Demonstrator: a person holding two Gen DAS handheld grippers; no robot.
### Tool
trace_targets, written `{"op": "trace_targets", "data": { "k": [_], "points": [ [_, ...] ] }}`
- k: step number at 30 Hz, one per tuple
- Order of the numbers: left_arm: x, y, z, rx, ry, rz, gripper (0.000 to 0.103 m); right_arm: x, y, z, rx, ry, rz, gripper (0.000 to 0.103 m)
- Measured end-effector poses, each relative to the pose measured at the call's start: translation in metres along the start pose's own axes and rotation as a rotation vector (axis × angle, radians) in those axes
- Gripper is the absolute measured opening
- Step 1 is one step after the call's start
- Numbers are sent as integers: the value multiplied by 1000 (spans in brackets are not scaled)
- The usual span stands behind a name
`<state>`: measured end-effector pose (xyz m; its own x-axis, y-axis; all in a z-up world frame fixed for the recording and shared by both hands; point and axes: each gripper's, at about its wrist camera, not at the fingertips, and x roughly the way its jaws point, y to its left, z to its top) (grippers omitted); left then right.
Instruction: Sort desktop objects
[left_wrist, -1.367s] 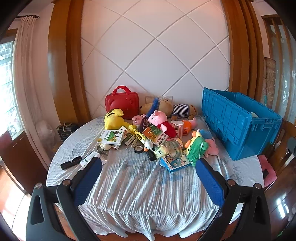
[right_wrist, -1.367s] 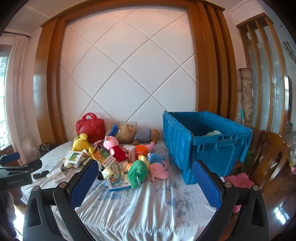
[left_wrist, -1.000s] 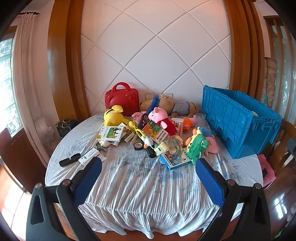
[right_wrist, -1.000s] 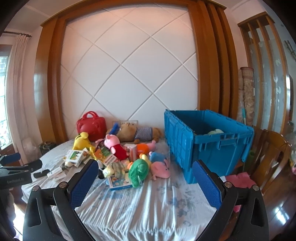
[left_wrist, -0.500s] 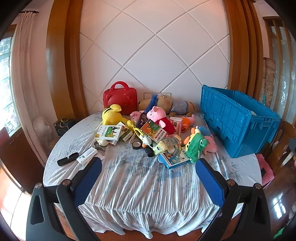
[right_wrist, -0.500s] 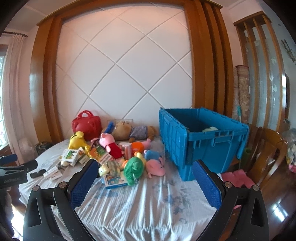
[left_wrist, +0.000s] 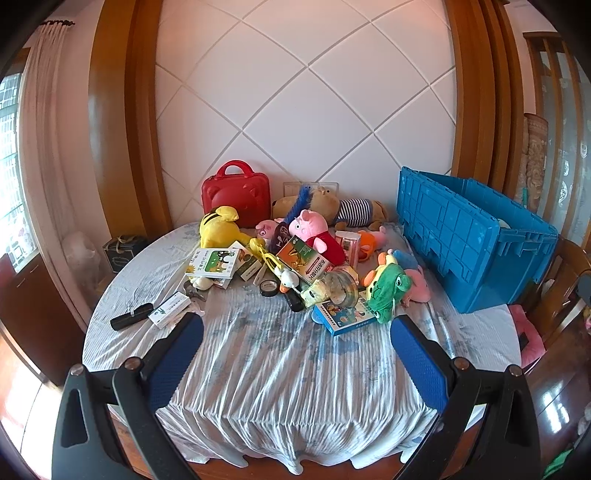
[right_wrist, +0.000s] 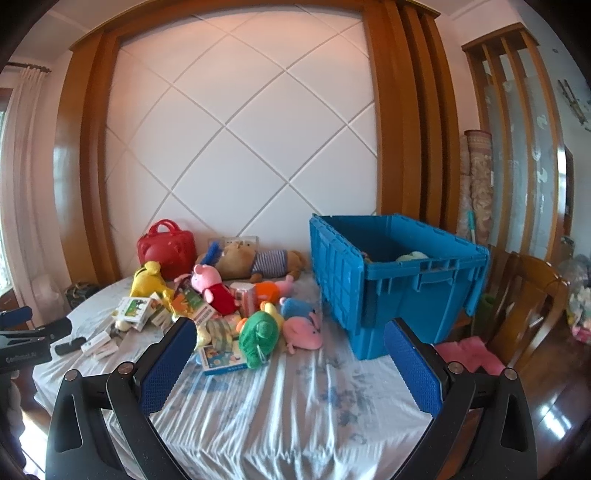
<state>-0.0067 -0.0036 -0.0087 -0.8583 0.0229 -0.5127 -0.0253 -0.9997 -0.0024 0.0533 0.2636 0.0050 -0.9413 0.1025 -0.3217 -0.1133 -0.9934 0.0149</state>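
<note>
Left gripper (left_wrist: 295, 325) is spread wide, nothing between its blue pads, held off the near edge of the round table (left_wrist: 295, 369), which carries a wrinkled pale blue-and-white cloth. Right gripper (right_wrist: 290, 339) is likewise spread and empty, further right, facing the blue crate (right_wrist: 399, 273). The crate sits on the right side of the table, open on top, with a pale item partly visible inside; cannot tell what it is. The clutter is piled in the middle to far-left of the table, well apart from both grippers. Far side, against the wall: red case (left_wrist: 236, 194) upright, and right of it a brown plush in a striped shirt (left_wrist: 343, 208) lying down. In front of those: yellow plush (left_wrist: 218, 230) on the left, pink pig plush in red (left_wrist: 314, 232) centre. Nearer: a green-and-white box (left_wrist: 212, 263), an orange-and-green box (left_wrist: 304, 260) leaning on the pig, a roll of tape (left_wrist: 268, 287), a glass jar (left_wrist: 338, 290) on its side. The green frog plush (left_wrist: 388, 291) lies partly on a blue-edged book (left_wrist: 345, 315), with a pink plush (left_wrist: 417, 286) just right of it, near the crate. Near-left, apart from the pile: a black bar-shaped object (left_wrist: 131, 316) and a small white box (left_wrist: 171, 309) side by side. A wooden chair (right_wrist: 528, 295) stands right of the table.
</note>
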Motion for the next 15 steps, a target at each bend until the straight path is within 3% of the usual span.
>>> {"op": "trace_targets", "data": {
  "k": [15],
  "points": [
    [12,5,3,2,13,-2,103,3,2,-8,-2,5,-7,103]
  ]
}}
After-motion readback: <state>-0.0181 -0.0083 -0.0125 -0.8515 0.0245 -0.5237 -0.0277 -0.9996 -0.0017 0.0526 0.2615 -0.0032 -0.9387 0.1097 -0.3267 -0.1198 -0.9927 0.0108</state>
